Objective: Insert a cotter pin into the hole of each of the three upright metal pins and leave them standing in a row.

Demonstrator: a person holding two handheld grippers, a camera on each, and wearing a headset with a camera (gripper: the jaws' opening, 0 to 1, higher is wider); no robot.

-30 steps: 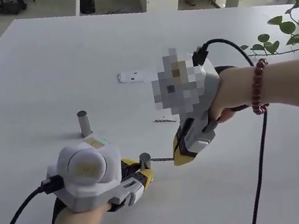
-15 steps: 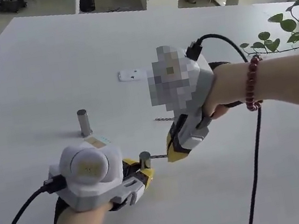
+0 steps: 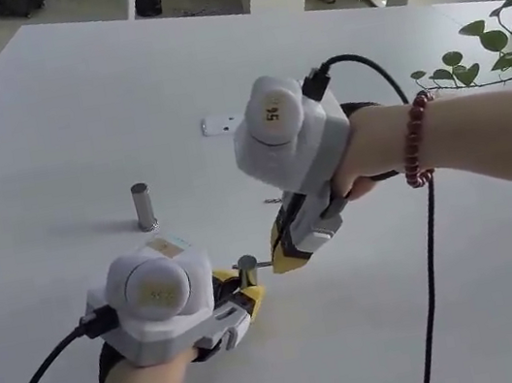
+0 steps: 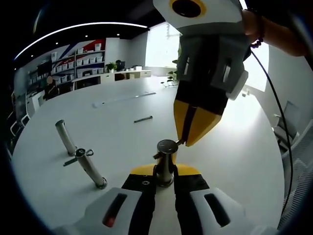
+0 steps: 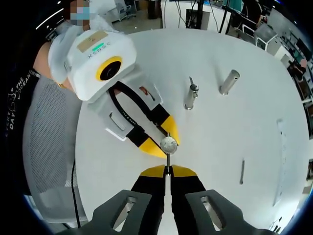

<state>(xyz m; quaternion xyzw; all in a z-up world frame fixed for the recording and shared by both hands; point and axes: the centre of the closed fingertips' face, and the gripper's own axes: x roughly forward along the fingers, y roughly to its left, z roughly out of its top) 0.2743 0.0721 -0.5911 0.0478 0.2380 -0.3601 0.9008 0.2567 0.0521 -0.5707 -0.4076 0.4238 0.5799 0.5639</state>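
The right tool (image 5: pixel 167 172) is pinching a thin cotter pin (image 5: pixel 167 159), its tip meeting the head of a metal pin (image 5: pixel 168 143) that the left tool (image 5: pixel 161 138) is clamping. A second pin (image 5: pixel 190 98) and a third pin (image 5: pixel 228 82) are standing beyond on the bench (image 5: pixel 220 132); a spare cotter pin (image 5: pixel 242 171) is lying at the right.

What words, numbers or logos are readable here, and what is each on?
"THE" and "DAY": white letters on dark fabric beside the person; rest unreadable.
Perhaps "56": gold mark atop the right gripper; blurred.
Label and print on the left gripper: too small to read.
White card on the table: too small to read.
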